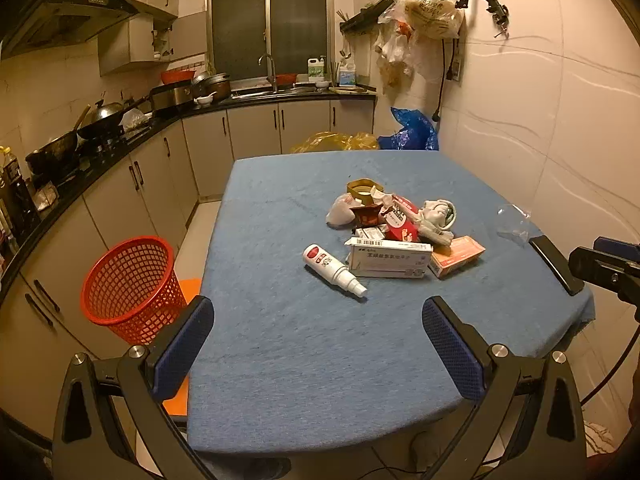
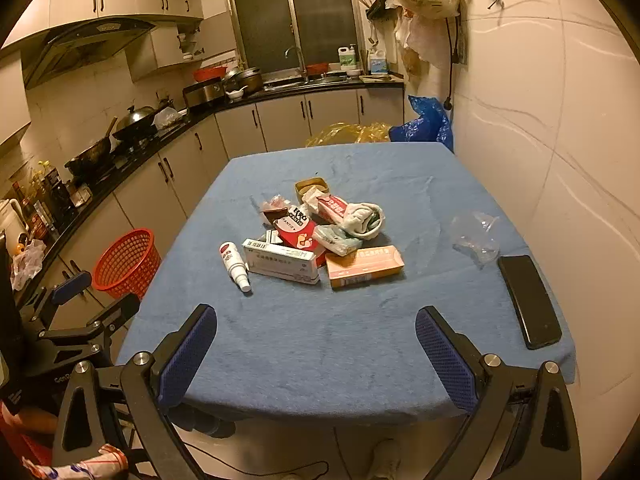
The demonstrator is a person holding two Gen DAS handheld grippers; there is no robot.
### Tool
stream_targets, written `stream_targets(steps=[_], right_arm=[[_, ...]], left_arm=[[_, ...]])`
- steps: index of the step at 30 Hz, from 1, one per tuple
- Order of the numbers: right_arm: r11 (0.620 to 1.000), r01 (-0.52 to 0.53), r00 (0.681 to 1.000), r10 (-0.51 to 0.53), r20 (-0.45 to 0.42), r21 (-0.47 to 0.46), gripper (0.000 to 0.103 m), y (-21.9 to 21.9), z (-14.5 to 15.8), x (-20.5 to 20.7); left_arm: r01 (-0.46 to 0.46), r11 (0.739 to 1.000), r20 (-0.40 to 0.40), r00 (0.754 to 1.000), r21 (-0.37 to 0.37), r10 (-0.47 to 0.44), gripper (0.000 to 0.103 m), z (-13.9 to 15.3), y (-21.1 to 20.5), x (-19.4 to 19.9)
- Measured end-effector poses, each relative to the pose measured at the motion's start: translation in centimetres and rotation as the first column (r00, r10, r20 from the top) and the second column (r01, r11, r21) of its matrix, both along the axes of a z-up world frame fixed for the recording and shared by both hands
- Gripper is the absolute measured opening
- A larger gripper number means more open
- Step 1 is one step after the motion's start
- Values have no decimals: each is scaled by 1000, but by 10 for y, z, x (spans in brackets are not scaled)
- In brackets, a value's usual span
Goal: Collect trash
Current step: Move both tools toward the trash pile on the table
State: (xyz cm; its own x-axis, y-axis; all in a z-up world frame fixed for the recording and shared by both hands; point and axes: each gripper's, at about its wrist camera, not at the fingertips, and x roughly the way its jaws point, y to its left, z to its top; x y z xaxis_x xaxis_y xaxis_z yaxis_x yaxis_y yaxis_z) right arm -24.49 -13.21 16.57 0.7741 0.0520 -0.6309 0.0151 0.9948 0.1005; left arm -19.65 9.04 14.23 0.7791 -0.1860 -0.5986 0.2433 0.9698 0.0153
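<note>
We hold both tools above the near edge of the table (image 1: pixel 280 360), and nothing is taken yet. The left gripper (image 1: pixel 318 344) has its fingers spread wide and empty, and the right gripper (image 2: pixel 316 354) is spread and empty too.

The trash pile (image 2: pixel 320 232) lies near the middle of the blue cloth. We judge that most of it is light. The white spray bottle (image 1: pixel 334 270) lies on its side just left of the pile; it is smooth and round, so it may roll or slip, and we would pinch it across the body. The white medicine box (image 1: pixel 388 262) and the orange box (image 2: pixel 364 266) are stiff cardboard but probably hollow, so a gentle grip across the narrow sides is better. The crumpled clear plastic (image 2: pixel 476 236) lies apart on the right, soft and thin. The black phone (image 2: pixel 530 300) is no trash, in our opinion.

The red mesh basket (image 1: pixel 128 284) stands on the floor left of the table.
</note>
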Motion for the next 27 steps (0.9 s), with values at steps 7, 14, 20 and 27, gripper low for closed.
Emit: stream_targets(steps=[7, 14, 20, 27], right_arm=[[1000, -26, 999, 26, -29, 1, 100, 2, -7, 18], [998, -42, 998, 45, -51, 51, 99, -4, -12, 39], [995, -50, 995, 56, -79, 83, 99, -25, -10, 66], [992, -66, 992, 77, -99, 112, 99, -55, -8, 102]], left_arm=[[-14, 1000, -30, 999, 0, 14, 103, -7, 5, 10], [-17, 1000, -59, 998, 8, 18, 103, -12, 3, 23], [-47, 999, -97, 994, 4, 48, 103, -15, -5, 44], [-116, 993, -141, 983, 4, 115, 103, -18, -23, 72]])
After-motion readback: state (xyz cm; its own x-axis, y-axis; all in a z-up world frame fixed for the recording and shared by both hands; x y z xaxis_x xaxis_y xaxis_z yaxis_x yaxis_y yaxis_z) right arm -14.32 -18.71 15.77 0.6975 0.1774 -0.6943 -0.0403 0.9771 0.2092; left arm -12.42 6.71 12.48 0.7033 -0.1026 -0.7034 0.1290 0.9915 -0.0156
